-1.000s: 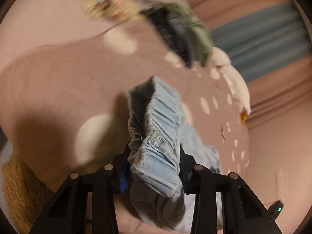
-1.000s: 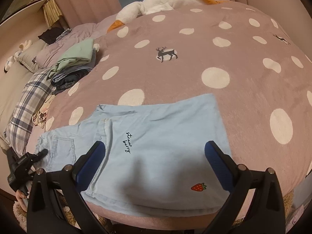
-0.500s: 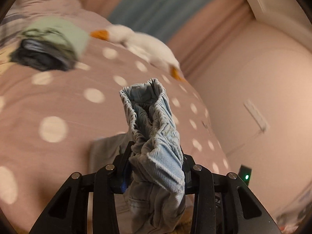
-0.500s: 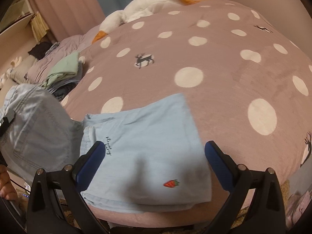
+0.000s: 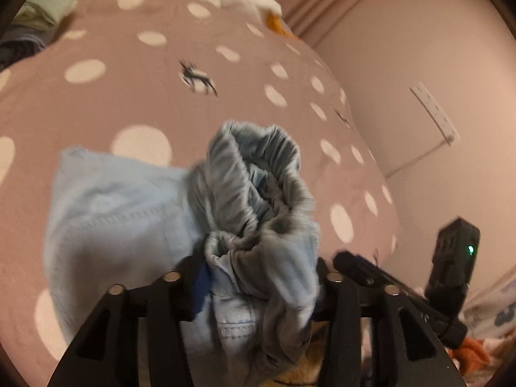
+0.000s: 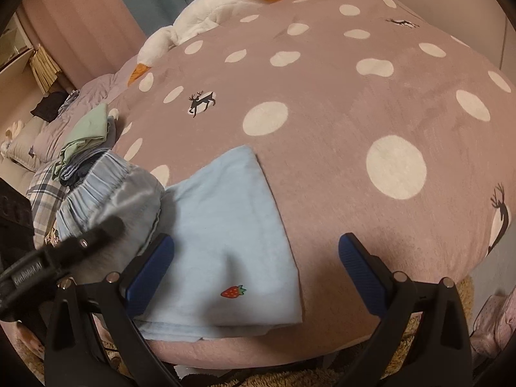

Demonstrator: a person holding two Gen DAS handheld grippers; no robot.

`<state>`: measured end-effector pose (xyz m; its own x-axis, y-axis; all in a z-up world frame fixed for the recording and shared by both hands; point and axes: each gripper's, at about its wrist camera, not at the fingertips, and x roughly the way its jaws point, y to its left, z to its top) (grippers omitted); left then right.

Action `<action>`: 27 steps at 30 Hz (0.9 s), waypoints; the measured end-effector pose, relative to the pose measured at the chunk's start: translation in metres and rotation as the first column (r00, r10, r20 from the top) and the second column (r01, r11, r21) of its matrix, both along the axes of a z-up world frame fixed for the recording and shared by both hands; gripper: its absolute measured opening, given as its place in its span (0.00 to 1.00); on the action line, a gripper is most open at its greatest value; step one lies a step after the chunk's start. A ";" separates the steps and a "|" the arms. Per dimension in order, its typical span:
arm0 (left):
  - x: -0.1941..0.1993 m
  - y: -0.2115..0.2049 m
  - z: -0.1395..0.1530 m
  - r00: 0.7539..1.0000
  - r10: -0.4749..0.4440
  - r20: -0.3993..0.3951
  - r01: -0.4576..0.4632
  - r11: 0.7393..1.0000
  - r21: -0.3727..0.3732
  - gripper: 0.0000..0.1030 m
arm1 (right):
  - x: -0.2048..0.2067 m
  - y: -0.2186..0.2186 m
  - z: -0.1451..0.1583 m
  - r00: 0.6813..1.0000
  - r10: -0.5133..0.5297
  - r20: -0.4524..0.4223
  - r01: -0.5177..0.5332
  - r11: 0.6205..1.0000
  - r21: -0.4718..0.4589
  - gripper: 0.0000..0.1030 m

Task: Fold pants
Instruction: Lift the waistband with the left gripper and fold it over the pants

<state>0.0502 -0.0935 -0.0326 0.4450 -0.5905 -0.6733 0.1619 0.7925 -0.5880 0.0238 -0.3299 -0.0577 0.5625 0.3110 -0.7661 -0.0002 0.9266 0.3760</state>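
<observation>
From the left wrist view, the left gripper (image 5: 258, 277) pinches the pants' gathered waistband (image 5: 258, 193), lifted above the legs lying flat on the dotted blanket (image 5: 129, 96).

From the right wrist view, the right gripper (image 6: 254, 267) hangs spread and empty over the pants (image 6: 232, 242); their long axis runs leftward toward the raised waistband, hem end nearer this gripper.

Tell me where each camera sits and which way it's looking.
Left wrist: sits on the left gripper, faces across the bed; its fingers clamp the bunched waistband.
Right wrist: sits on the right gripper, open, above the pants.
Both show the pants, the bed and the toy goose.
</observation>
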 end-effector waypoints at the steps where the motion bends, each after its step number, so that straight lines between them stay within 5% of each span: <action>1: -0.002 0.001 0.004 1.000 -0.019 0.007 0.019 0.999 -0.032 0.63 | 0.000 -0.001 0.001 1.000 0.000 0.004 0.000 1.000 0.001 0.99; 3: -0.008 0.006 0.016 0.999 -0.035 0.032 0.038 0.996 -0.077 0.79 | 0.000 -0.003 0.003 1.000 -0.002 0.012 0.002 1.000 0.003 0.99; 10: -0.033 0.057 0.035 0.989 0.121 0.086 -0.118 0.992 -0.041 0.80 | 0.012 0.002 0.008 0.998 0.054 0.026 -0.055 0.997 0.060 0.99; 17: -0.035 0.106 0.016 0.945 0.326 0.032 -0.327 0.944 0.035 0.80 | 0.044 0.041 -0.031 0.973 0.219 -0.078 -0.206 0.967 0.150 0.97; 18: -0.036 0.110 0.013 0.942 0.336 0.029 -0.337 0.941 0.038 0.80 | 0.049 0.047 -0.042 0.968 0.227 -0.104 -0.209 0.965 0.160 0.94; 21: -0.037 0.117 0.011 0.938 0.346 0.028 -0.347 0.937 0.038 0.79 | 0.046 0.060 -0.039 0.964 0.260 -0.054 -0.253 0.961 0.110 0.51; 23: -0.031 0.116 0.012 0.942 0.332 0.040 -0.334 0.942 0.028 0.69 | 0.043 0.061 -0.021 0.963 0.270 -0.018 -0.267 0.958 0.105 0.31; 27: -0.011 0.109 0.011 0.948 0.316 0.050 -0.317 0.948 0.030 0.51 | 0.036 0.042 0.015 0.973 0.221 0.062 -0.227 0.967 0.117 0.29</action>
